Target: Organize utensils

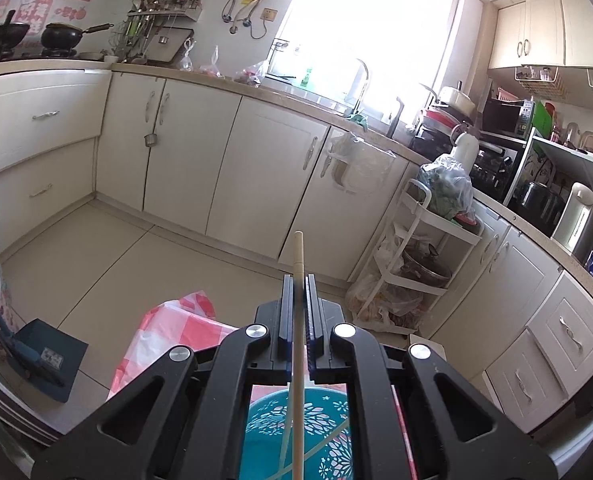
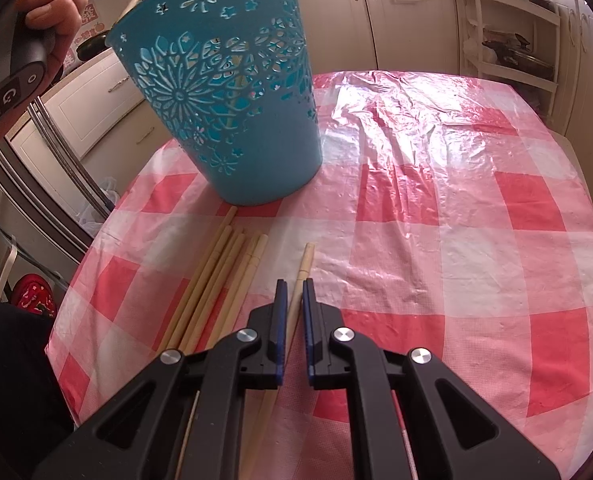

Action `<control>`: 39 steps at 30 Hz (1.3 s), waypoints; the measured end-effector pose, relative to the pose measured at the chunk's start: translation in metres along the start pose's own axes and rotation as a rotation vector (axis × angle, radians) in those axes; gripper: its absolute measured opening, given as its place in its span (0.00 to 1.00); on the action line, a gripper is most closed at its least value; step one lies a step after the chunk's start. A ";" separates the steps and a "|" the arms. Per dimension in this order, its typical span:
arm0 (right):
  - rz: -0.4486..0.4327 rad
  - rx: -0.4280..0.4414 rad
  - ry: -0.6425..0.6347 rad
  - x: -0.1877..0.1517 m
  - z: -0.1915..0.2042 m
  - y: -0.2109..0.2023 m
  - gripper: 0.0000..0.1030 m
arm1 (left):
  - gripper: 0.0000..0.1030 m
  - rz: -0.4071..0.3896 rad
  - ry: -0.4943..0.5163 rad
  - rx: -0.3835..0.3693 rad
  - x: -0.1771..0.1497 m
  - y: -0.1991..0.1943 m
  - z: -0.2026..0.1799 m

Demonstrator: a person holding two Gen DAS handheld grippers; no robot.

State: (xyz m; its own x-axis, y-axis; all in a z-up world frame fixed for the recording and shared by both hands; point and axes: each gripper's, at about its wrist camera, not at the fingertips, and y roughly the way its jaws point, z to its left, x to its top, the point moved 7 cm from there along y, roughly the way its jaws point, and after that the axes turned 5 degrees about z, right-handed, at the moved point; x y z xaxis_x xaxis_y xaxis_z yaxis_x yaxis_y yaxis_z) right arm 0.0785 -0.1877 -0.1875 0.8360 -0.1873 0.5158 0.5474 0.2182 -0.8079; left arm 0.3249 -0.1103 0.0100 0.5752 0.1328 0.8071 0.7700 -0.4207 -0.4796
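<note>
Both grippers hold chopsticks: left gripper (image 1: 298, 280) pinches one chopstick (image 1: 298, 252) above the basket (image 1: 328, 432); right gripper (image 2: 292, 286) straddles another (image 2: 303, 266), slightly parted.

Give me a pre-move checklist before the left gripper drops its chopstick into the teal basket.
1. Left gripper shut on pale wooden chopstick: ok.
2. Perforated teal plastic basket upright on the red-and-white checked tablecloth: ok.
3. Basket directly beneath the left gripper: ok.
4. Held chopstick's lower tip inside the rim: cannot tell.
5. Right gripper closed on the single chopstick between its jaws: cannot tell.
6. Loose chopstick bundle remains: ok.
</note>
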 end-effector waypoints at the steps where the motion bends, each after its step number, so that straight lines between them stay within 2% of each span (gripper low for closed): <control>1: 0.000 0.001 0.001 0.000 0.000 0.000 0.08 | 0.05 -0.001 -0.008 -0.001 0.001 0.001 0.001; 4: 0.000 0.003 0.002 0.000 0.000 0.000 0.08 | 0.05 0.001 -0.022 -0.008 0.006 0.006 0.000; 6: 0.001 0.007 0.004 0.000 -0.001 0.000 0.08 | 0.05 0.010 0.005 -0.010 0.003 0.007 -0.005; 10: 0.002 0.012 0.007 0.001 -0.001 0.000 0.08 | 0.05 0.079 0.072 0.005 -0.020 0.015 -0.011; 16: 0.002 0.011 0.006 0.001 -0.001 0.000 0.08 | 0.06 0.154 0.109 0.034 -0.048 0.009 -0.002; 17: 0.002 0.012 0.007 0.001 0.000 0.000 0.08 | 0.10 0.156 0.116 0.041 -0.051 0.004 0.000; 19: 0.004 0.017 0.010 0.001 -0.001 0.000 0.08 | 0.28 0.148 0.131 0.067 -0.054 -0.011 0.008; 20: 0.006 0.021 0.014 0.001 -0.001 -0.001 0.08 | 0.44 0.138 0.136 0.079 -0.054 -0.019 0.011; 21: 0.008 0.021 0.016 0.001 -0.002 -0.001 0.08 | 0.55 0.119 0.141 0.096 -0.055 -0.030 0.016; 27: 0.014 -0.052 -0.058 -0.002 0.006 -0.001 0.08 | 0.77 0.042 0.225 0.215 -0.084 -0.091 0.049; 31: 0.041 -0.107 -0.118 -0.004 0.013 -0.001 0.08 | 0.79 0.075 0.286 0.293 -0.114 -0.096 0.070; 34: 0.069 -0.116 -0.110 -0.007 0.010 -0.005 0.08 | 0.79 0.103 0.289 0.285 -0.126 -0.093 0.076; 39: 0.079 -0.159 -0.145 -0.014 0.011 -0.008 0.08 | 0.82 0.109 0.291 0.268 -0.129 -0.090 0.076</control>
State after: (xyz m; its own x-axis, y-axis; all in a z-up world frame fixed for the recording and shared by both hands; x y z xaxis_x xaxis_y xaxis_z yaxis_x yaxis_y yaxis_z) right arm 0.0633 -0.1762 -0.1849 0.8791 -0.0332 0.4754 0.4766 0.0710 -0.8763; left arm 0.2026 -0.0216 -0.0772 0.5847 -0.1756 0.7921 0.7759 -0.1640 -0.6091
